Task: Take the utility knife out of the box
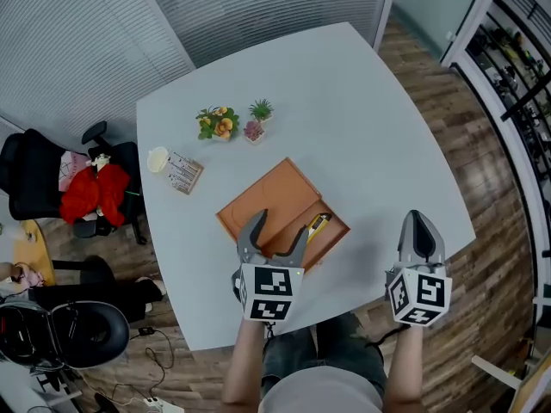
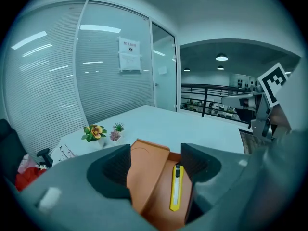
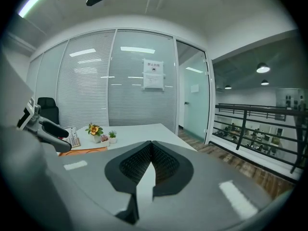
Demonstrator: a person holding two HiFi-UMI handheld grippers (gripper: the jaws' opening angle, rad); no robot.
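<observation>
Only left gripper view shows utility knife (image 2: 176, 189) whole, in box (image 2: 144, 177).

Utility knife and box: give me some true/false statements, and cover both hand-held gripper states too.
1. The utility knife lies inside the orange box. True.
2. The left hand-held gripper is clamped on the knife. False: its jaws stand apart over the box with nothing gripped, and the knife lies in the box beyond them.
3. The right hand-held gripper has its jaws together and holds nothing. True.
4. The box is closed. False: it is open, with the knife showing inside.
5. The potted plants stand in the box. False: they stand on the table, beyond the box.
</observation>
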